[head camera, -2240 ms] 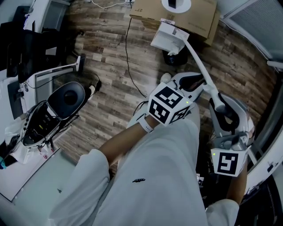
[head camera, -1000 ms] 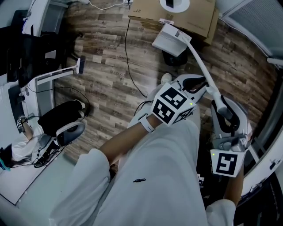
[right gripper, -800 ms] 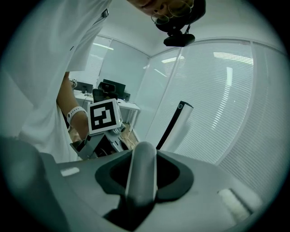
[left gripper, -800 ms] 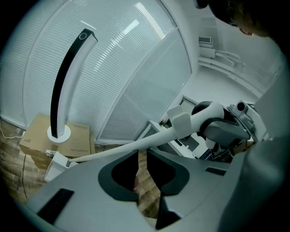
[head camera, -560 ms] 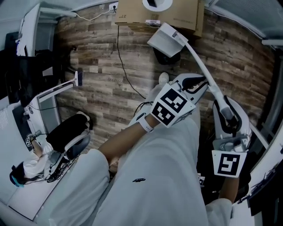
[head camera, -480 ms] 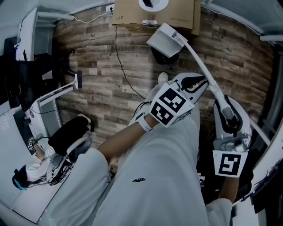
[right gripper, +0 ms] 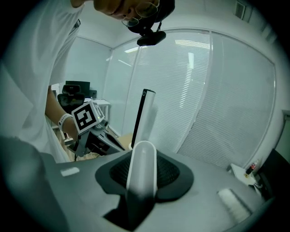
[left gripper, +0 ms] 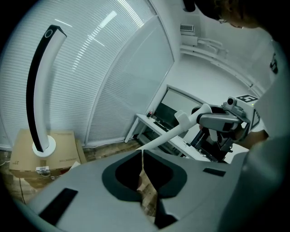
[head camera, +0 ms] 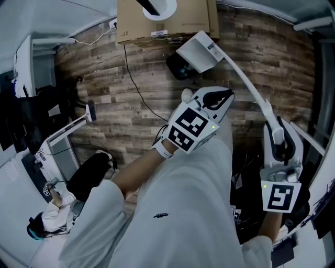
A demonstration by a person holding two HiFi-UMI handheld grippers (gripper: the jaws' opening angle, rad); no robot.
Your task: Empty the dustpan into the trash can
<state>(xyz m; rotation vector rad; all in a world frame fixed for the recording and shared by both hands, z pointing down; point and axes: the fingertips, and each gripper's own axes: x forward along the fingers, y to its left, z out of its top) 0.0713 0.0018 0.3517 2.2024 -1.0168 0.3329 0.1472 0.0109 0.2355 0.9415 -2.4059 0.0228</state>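
My right gripper (head camera: 276, 137) is shut on the long white handle (head camera: 246, 84) of the dustpan, whose white pan (head camera: 199, 51) hangs above the wood floor at the top centre of the head view. In the right gripper view the handle (right gripper: 142, 170) lies pressed between the jaws of that gripper (right gripper: 141, 181). My left gripper (head camera: 219, 97), with its marker cube, sits just left of the handle and holds nothing; its pads meet in the left gripper view (left gripper: 141, 174). A dark round object (head camera: 178, 67) sits on the floor beside the pan; I cannot tell whether it is the trash can.
A cardboard box (head camera: 178, 21) carrying a white ring-shaped fan base (head camera: 156, 6) stands at the far wall. A black cable (head camera: 133, 86) runs across the floor. A desk and a dark chair (head camera: 94, 172) are at the left, with window blinds (left gripper: 113, 68) beyond.
The head view has swung, so the box and floor have slid left. Both grippers moved with the dustpan; the dark object now lies left of the pan instead of under it.
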